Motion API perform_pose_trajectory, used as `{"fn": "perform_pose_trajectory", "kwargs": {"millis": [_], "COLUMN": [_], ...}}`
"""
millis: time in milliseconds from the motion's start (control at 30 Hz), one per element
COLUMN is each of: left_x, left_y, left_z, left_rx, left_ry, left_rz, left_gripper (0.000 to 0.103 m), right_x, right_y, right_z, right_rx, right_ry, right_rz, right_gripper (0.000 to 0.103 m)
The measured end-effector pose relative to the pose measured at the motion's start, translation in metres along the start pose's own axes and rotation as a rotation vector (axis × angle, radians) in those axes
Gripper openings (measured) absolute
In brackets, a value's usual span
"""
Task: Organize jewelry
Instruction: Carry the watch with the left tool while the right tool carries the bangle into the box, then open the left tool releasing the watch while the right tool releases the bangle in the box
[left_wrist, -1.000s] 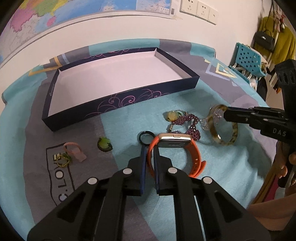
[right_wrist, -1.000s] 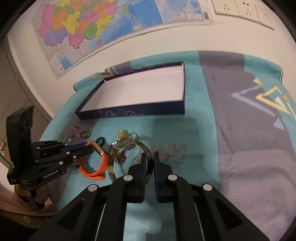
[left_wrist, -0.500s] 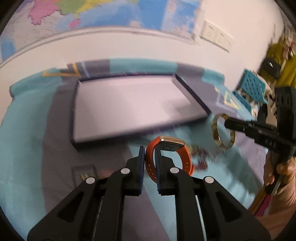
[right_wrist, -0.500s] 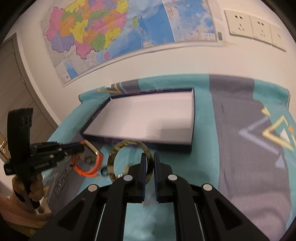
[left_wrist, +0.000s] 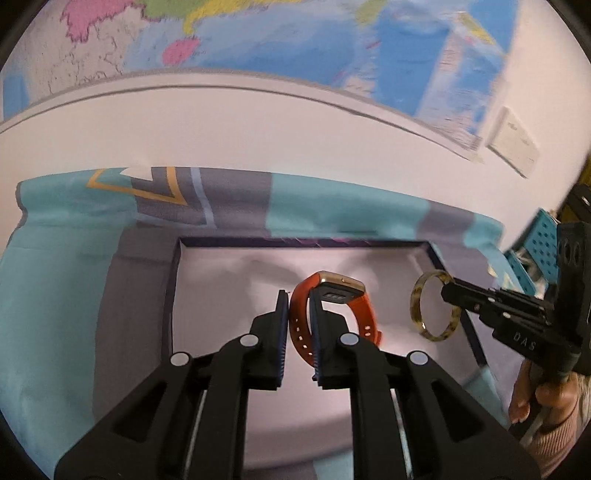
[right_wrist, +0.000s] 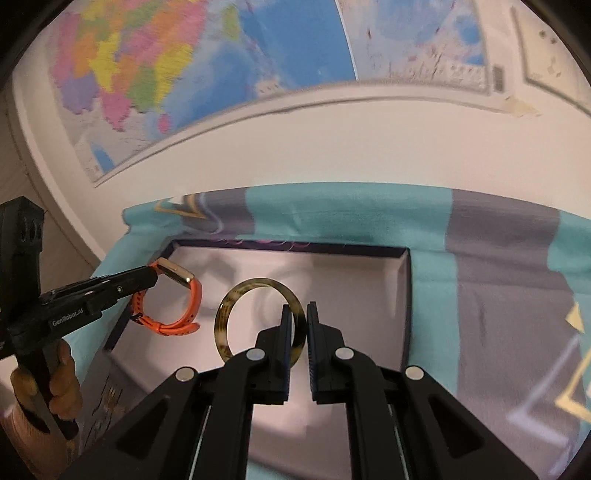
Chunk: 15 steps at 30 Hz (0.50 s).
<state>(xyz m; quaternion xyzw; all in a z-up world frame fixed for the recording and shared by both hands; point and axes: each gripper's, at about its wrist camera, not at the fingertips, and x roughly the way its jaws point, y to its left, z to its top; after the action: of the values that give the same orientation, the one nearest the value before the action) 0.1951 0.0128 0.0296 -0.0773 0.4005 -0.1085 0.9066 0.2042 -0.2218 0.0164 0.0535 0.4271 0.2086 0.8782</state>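
My left gripper (left_wrist: 298, 297) is shut on the orange watch (left_wrist: 334, 306) by its strap and holds it in the air over the dark blue box (left_wrist: 177, 280) with the pale floor. My right gripper (right_wrist: 299, 310) is shut on the tortoiseshell bangle (right_wrist: 236, 299) and holds it upright over the same box (right_wrist: 404, 295). In the left wrist view the bangle (left_wrist: 419, 299) hangs at the box's right side. In the right wrist view the watch (right_wrist: 184, 306) hangs at the box's left side. The other jewelry is out of view.
The box lies on a teal and grey patterned cloth (left_wrist: 55, 295) that runs up to a white wall with a map (right_wrist: 147, 66). A teal perforated basket (left_wrist: 543, 236) stands off to the right.
Both grippers lifted their pieces off the cloth and carried them forward over the box. The loose jewelry on the cloth dropped out of view.
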Motion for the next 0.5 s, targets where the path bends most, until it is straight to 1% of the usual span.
{"fn": "perform_pose_trajectory", "kwargs": {"millis": [200, 300, 400, 467, 500], "left_x": [0.042, 0.052, 0.06, 0.066, 0.069], "left_y": [0.014, 0.018, 0.018, 0.02, 0.019], "left_z": [0.016, 0.02, 0.02, 0.019, 0.018], "left_rx": [-0.068, -0.086, -0.098, -0.101, -0.1], "left_ry": [0.062, 0.076, 0.102, 0.12, 0.127], "left_rz": [0.031, 0.046, 0.066, 0.084, 0.094], "left_gripper": [0.014, 0.01, 0.008, 0.008, 0.01], "right_x": [0.044, 0.061, 0.066, 0.068, 0.068], "right_y": [-0.01, -0.017, -0.02, -0.019, -0.019], "right_z": [0.018, 0.024, 0.026, 0.027, 0.027], "right_rx": [0.031, 0.063, 0.079, 0.079, 0.083], "right_ry": [0.066, 0.107, 0.129, 0.139, 0.142], "right_rz": [-0.047, -0.052, -0.061, -0.083, -0.092], "right_gripper": [0.006, 0.007, 0.007, 0.007, 0.01]}}
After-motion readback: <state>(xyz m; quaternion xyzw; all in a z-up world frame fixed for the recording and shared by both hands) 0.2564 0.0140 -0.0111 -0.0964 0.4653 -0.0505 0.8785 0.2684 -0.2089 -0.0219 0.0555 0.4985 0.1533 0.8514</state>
